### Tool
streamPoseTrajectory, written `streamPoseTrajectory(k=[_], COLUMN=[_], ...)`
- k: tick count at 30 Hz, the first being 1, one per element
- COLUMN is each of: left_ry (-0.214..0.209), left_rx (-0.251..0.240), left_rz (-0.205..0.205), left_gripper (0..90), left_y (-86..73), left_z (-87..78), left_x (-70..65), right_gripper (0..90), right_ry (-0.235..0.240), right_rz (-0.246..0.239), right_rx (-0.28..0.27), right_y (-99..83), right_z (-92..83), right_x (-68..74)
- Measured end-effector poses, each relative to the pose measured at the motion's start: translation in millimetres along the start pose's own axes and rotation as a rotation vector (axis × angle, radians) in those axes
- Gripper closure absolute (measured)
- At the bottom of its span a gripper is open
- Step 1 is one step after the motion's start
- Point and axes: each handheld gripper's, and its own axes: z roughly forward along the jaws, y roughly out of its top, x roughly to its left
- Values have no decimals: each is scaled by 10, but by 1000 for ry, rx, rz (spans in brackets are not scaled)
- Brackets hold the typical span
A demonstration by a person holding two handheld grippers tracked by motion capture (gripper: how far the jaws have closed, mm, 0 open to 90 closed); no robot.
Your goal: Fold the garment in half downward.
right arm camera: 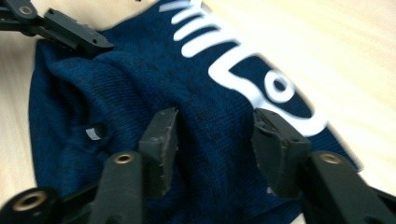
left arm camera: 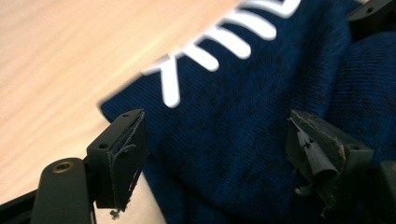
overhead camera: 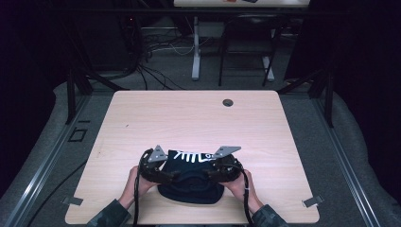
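A dark blue knit garment (left arm camera: pixel 243 140) with white lettering lies rumpled on the pale wood counter (overhead camera: pixel 189 118). Left hand-held gripper (left arm camera: pixel 215 154) gapes wide over it; right hand-held gripper (right arm camera: pixel 212 149) half-open, seemingly grasping nothing.

The wooden table (overhead camera: pixel 189 113) lies bare from its far edge down to the middle, broken by a small cable hole (overhead camera: pixel 228 102) near the far edge. At the near edge a dark blue knit beanie (overhead camera: pixel 191 182) lies flat, with the left gripper (overhead camera: pixel 158 169) and right gripper (overhead camera: pixel 224 168) crowding its two sides. Bare wood stays open left and right of them.
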Motion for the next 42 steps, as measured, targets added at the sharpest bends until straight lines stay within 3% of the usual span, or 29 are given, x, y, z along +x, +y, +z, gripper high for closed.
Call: streamPoseTrajectory(k=[3, 5, 12, 13, 17, 19, 23, 27, 31, 42], left_ry=[-2, -10, 5, 6, 9, 8, 25, 29, 41, 58], left_rx=[10, 12, 39, 43, 47, 48, 48, 49, 50, 41], left_rz=[13, 15, 41, 45, 47, 43, 37, 30, 26, 6], left_gripper=[224, 241, 235, 231, 218, 199, 179, 155, 154, 132], left_y=[-28, -62, -118, -124, -132, -135, -142, -136, -115, 12], left_z=[1, -3, 27, 41, 50, 56, 74, 105, 133, 306], left_x=[-11, -15, -47, -57, -68, -76, -128, -163, -196, -158], right_gripper=[454, 382, 275, 229, 205, 186, 147, 95, 82, 36], right_ry=[-2, 18, 50, 49, 35, 6, -15, -11, -18, -88], right_rz=[-11, -40, -70, -87, -119, -163, -186, -151, -152, -134], right_rx=[9, 38, 82, 94, 113, 134, 142, 155, 162, 173], right_y=[-31, -80, -133, -143, -153, -155, -160, -176, -182, -176], right_z=[13, 40, 96, 109, 126, 137, 156, 180, 170, 163], right_x=[19, 38, 40, 60, 88, 101, 94, 12, -33, -203])
